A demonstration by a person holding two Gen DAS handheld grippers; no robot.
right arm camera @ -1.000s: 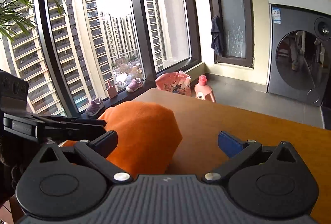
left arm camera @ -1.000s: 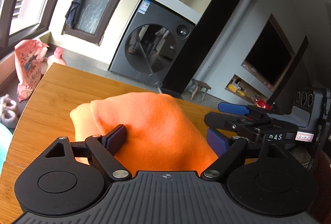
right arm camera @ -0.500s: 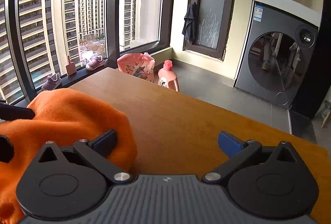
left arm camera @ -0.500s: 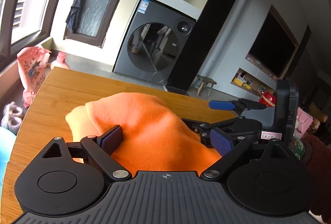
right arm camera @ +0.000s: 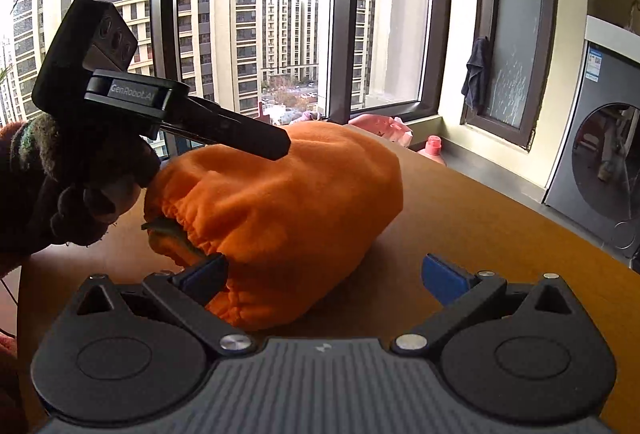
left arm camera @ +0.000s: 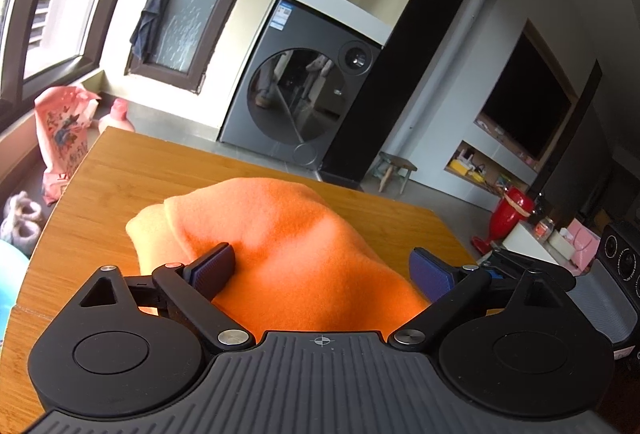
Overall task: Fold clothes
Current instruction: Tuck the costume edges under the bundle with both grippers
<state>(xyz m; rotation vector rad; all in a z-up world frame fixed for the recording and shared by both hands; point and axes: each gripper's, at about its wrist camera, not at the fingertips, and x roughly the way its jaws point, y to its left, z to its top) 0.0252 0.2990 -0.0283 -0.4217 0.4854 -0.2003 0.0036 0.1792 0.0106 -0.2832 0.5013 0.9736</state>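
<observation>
Fleece [right arm camera: 280, 209] sits bunched, doubled over on table [right arm camera: 500, 234]. Both claws gape wide, left claw [left arm camera: 320, 266] over it, right claw [right arm camera: 324, 274] beside. Likely mid-fold or final tidy; can't tell.

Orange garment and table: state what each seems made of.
Orange garment: likely fleece or a similar soft knit; matte, fuzzy nap, with a gathered hem. Table: looks like bamboo or wood; warm brown, fine parallel grain, smooth with a slight sheen.

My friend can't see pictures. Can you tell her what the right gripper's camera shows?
A puffy orange fleece garment lies bunched on a wooden table, in front of the open right gripper. The left gripper reaches over it from the left, big windows behind.
</observation>
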